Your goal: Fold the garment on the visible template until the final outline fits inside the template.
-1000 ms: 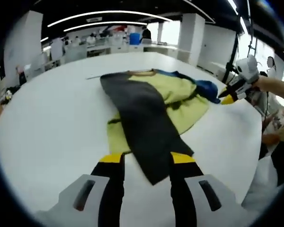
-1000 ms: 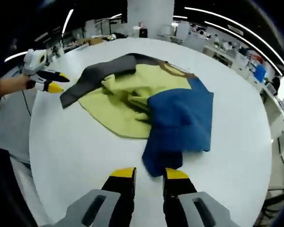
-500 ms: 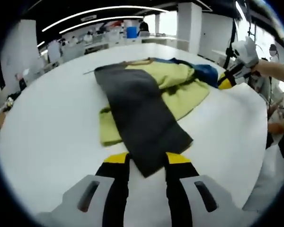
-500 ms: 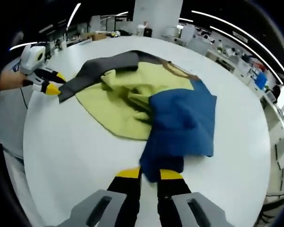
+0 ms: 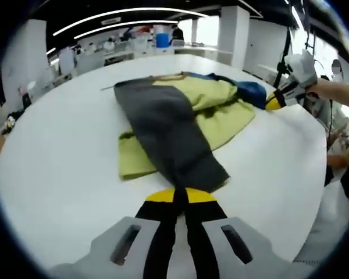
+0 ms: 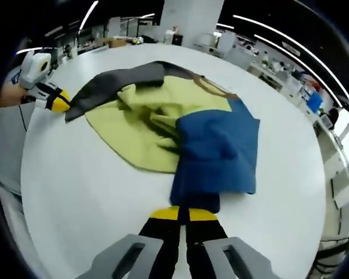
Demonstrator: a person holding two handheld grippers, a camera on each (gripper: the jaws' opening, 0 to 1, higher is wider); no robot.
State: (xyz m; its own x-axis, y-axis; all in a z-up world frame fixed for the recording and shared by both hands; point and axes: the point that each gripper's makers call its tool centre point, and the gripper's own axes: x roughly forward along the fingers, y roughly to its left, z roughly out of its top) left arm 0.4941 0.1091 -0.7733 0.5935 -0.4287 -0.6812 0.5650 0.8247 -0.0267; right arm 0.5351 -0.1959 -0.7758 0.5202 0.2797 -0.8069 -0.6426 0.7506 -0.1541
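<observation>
One garment (image 5: 180, 125), yellow-green with dark grey and blue sleeves, crumpled mid-surface (image 5: 58, 174). Grey sleeve tip at 6 o'clock, pinched by left hand-held gripper (image 5: 181, 196). Blue sleeve cuff at 6 o'clock, clenched in right hand-held gripper (image 6: 183, 214).

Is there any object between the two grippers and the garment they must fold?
Nothing visible. The left gripper is shut on the dark grey sleeve end of the yellow, grey and blue garment; the right gripper is shut on its blue sleeve end.
</observation>
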